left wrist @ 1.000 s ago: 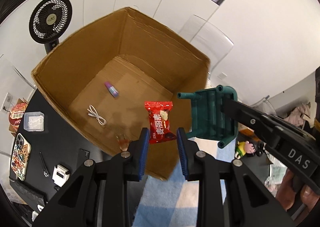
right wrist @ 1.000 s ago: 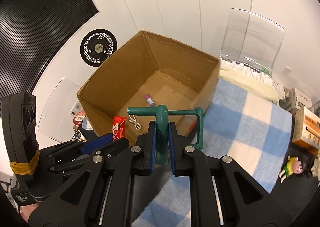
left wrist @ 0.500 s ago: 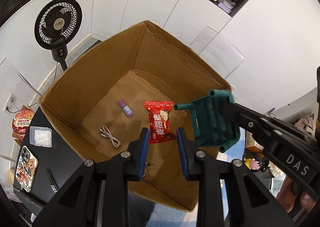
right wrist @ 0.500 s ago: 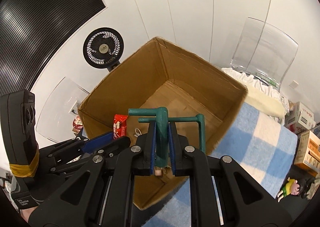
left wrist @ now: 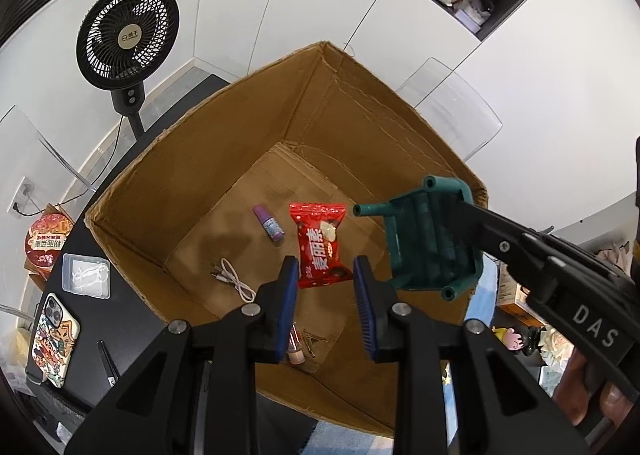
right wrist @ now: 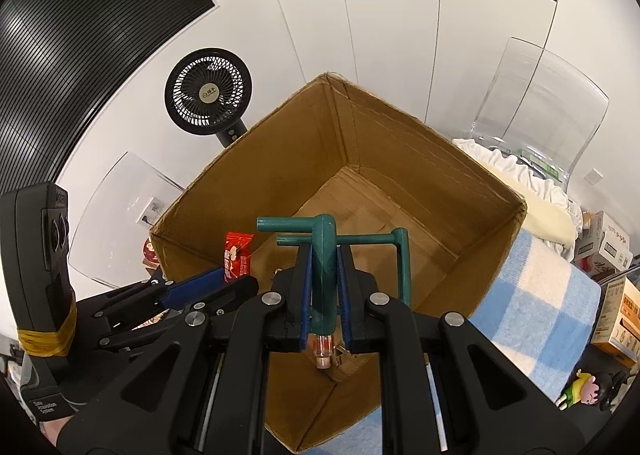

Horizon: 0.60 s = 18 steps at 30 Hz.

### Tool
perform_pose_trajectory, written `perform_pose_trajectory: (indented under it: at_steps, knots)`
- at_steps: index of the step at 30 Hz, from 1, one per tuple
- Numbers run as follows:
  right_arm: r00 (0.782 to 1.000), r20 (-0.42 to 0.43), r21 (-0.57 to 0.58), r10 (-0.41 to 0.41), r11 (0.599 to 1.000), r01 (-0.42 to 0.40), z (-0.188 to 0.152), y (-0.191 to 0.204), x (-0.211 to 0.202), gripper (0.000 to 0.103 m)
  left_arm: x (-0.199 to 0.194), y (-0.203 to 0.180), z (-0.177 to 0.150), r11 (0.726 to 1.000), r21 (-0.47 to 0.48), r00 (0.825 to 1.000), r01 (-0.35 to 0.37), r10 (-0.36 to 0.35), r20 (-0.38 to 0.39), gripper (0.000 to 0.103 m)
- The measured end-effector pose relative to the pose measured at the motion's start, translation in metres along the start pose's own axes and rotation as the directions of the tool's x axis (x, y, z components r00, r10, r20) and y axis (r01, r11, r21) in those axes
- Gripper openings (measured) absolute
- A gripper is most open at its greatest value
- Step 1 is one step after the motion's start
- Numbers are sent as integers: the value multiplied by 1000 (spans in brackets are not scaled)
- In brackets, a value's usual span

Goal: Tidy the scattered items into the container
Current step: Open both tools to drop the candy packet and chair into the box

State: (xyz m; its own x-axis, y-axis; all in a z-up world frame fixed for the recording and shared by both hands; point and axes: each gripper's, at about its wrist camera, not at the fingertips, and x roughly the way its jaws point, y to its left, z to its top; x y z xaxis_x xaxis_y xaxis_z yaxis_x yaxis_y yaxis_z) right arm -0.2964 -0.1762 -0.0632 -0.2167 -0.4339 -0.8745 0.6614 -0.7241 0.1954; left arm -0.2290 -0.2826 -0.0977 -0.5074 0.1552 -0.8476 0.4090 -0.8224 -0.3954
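While corrugated, cardboard box [left wrist: 224,159] holds glossy packet [left wrist: 320,245].

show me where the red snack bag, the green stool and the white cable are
red snack bag [left wrist: 322,247], left wrist view, middle of the printed front.
green stool [right wrist: 325,255], right wrist view, the leg between the pads.
white cable [left wrist: 236,279], left wrist view, the looped middle on the box floor.

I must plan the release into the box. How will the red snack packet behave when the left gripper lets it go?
The red snack packet hangs thin and crinkled between the left gripper pads, so probably light and floppy. It should land flat in the cardboard box, unlikely to roll.
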Motion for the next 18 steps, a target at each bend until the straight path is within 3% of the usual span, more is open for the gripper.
perform_pose_trajectory:
  at_steps: [5, 9, 10, 11, 13, 18]
  knots:
    - [1000, 12, 5, -2, 1000, 2, -1, -2, -5, 13, -1, 0, 1, 1000, -8, 1000, -9, 9, -9, 28]
    - [1000, 24, 19, -12, 1000, 12, -1, -6, -11, 20, -3, -1, 1, 999, -9, 999, -46, 46, -8, 31]
    - [1000, 28, 28, -14, 1000, 13, -2, -8, -13, 29, -3, 0, 1, 998, -11, 998, -59, 59, -4, 45]
    - [999, 35, 39, -16, 999, 15, -2, -11, -16, 35, -4, 0, 1, 997, -13, 997, -71, 71, 1, 73]
    - [999, 49, 67, -11, 998, 8, -4, -17, -22, 61, -7, 2, -1, 997, -23, 996, -79, 80, 28, 99]
    - [997, 73, 102, -15, 995, 8, -8, -27, -35, 99, -8, 0, -8, 995, -6, 994, -103, 103, 25, 101]
